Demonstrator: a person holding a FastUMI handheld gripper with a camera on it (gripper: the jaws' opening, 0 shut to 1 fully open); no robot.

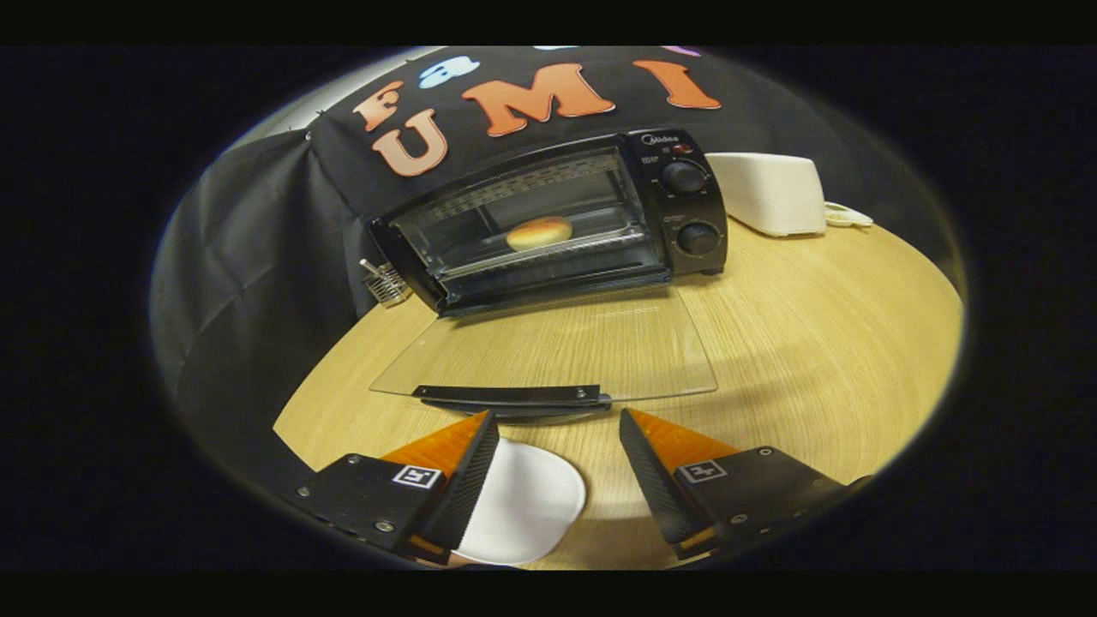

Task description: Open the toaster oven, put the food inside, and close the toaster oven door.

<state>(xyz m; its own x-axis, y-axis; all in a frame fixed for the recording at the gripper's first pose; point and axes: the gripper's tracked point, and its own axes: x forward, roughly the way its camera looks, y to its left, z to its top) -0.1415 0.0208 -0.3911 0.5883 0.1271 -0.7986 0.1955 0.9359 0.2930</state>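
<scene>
A black toaster oven [548,223] stands on the pale wooden worktop [814,343], its glass door [548,351] folded down flat. A golden bun [539,232] lies on the rack inside. The gripper [557,420] has its jaws spread wide, empty, just short of the door's dark handle [512,395], above a white plate [523,506].

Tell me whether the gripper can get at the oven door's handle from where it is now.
Probably yes. The gripper is open, and the handle of the lowered glass door lies just ahead of its fingers with nothing between. The white plate sits below, out of the way.
</scene>
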